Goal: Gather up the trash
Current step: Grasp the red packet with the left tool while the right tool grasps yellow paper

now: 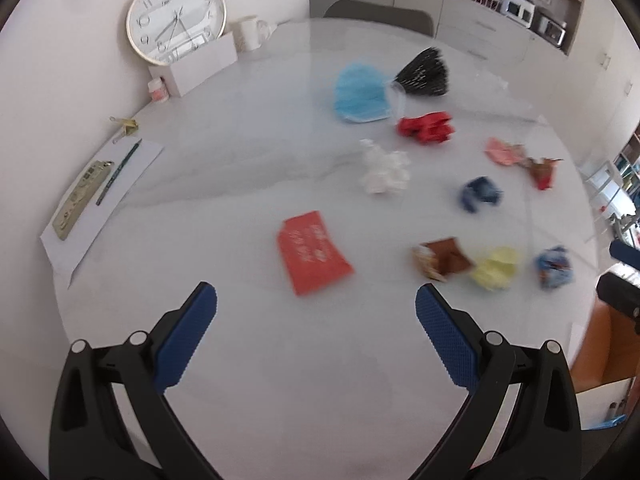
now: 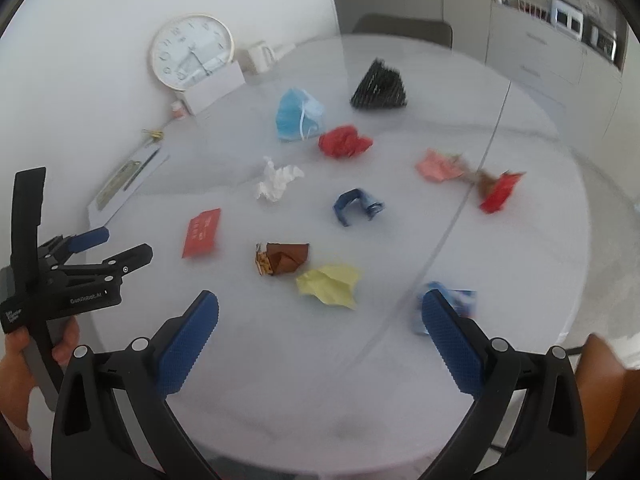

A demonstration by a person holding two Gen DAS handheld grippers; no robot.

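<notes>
Trash lies scattered on a round white table (image 1: 248, 152): a red packet (image 1: 314, 257), a white tissue wad (image 1: 385, 167), a blue face mask (image 1: 362, 94), a red crumpled wrapper (image 1: 427, 127), a brown wrapper (image 1: 442, 258), a yellow paper wad (image 1: 498, 268) and a blue wrapper (image 1: 480, 193). My left gripper (image 1: 316, 306) is open and empty, just short of the red packet. My right gripper (image 2: 320, 314) is open and empty over the near table, close to the yellow paper wad (image 2: 330, 285). The left gripper (image 2: 120, 246) also shows in the right wrist view.
A black cone-shaped basket (image 1: 424, 73) lies on its side at the back. A wall clock (image 1: 176, 18), a white box (image 1: 200, 64), a mug (image 1: 252, 33) and a paper sheet with a phone (image 1: 82, 196) line the left edge. A chair (image 1: 380, 16) stands behind the table.
</notes>
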